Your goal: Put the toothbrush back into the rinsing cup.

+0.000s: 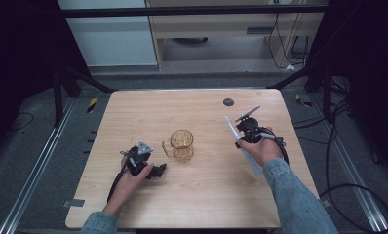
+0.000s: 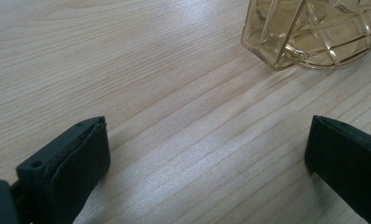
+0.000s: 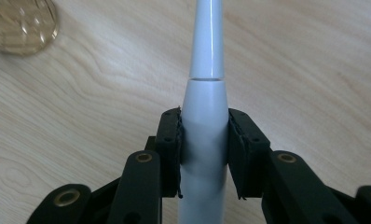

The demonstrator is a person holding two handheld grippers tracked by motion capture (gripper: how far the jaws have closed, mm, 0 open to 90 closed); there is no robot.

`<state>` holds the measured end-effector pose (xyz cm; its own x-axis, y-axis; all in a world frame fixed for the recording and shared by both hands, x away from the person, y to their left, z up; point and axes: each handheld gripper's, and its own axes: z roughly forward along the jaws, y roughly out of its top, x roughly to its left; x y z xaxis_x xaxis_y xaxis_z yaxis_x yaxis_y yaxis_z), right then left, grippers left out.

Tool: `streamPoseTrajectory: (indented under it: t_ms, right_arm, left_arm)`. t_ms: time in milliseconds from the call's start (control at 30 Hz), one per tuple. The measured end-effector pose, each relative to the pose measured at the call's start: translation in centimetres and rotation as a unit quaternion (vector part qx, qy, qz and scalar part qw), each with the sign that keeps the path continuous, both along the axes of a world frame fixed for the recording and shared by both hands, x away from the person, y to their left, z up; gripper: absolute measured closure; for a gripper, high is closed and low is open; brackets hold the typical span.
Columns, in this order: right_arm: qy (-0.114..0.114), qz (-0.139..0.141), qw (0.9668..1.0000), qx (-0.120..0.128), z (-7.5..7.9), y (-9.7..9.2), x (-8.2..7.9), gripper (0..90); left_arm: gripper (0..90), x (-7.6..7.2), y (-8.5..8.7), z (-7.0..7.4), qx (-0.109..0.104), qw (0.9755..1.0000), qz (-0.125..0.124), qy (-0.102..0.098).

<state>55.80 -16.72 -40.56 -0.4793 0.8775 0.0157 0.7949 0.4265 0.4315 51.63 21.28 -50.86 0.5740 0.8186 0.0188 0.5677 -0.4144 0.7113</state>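
Observation:
An amber patterned glass mug (image 1: 182,145) stands upright at the middle of the wooden table (image 1: 206,200). My left gripper (image 1: 158,170) rests low on the table just left of the mug, open; in the left gripper view (image 2: 207,140) only bare wood lies between its jaws, and the mug's base (image 2: 314,32) sits ahead and to the right. My right gripper (image 1: 243,134), right of the mug and lifted off the table, is shut on a white tapered toothbrush-like stick (image 1: 231,127). In the right gripper view both pads (image 3: 239,154) press the stick's thicker body (image 3: 207,56), and its thin end points forward past the mug (image 3: 20,25).
A small black round disc (image 1: 228,102) sits in the tabletop near the far edge. Metal frame rails and cables (image 1: 348,185) run along the floor on both sides. Cabinets stand beyond the far edge.

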Motion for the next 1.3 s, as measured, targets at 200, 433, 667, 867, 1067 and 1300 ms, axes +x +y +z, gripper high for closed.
streamPoseTrajectory:
  t_ms: [200, 433, 667, 867, 1067, 1300]
  right_arm:
    - [-0.054, 0.005, 0.9979, 0.036, 2.5, 0.6, 0.4, 67.3]
    - [-0.116, 0.019, 0.9897, 0.082, 4.8, 2.5, 0.5, 67.2]
    - [-0.177, 0.027, 0.9760, 0.124, 6.5, 5.0, 0.8, 67.2]
    - [-0.212, 0.033, 0.9642, 0.155, 7.4, 7.1, 1.0, 67.2]
    - [-0.235, 0.037, 0.9567, 0.168, 8.2, 8.6, 1.1, 67.2]
    - [-0.257, 0.036, 0.9481, 0.183, 8.8, 9.6, 1.2, 67.2]
  left_arm:
    - [0.0, 0.0, 0.0, 0.0, 0.000, 1.0000, 0.000, 0.000]
    - [0.0, 0.0, 0.0, 0.0, 0.000, 1.0000, 0.000, 0.000]
    - [0.0, 0.0, 0.0, 0.0, -0.001, 1.0000, 0.001, -0.001]
    - [0.0, 0.0, 0.0, 0.0, 0.000, 1.0000, 0.000, -0.002]
    - [0.0, 0.0, 0.0, 0.0, -0.001, 1.0000, 0.000, -0.002]
    - [0.0, 0.0, 0.0, 0.0, -0.001, 1.0000, 0.000, -0.002]
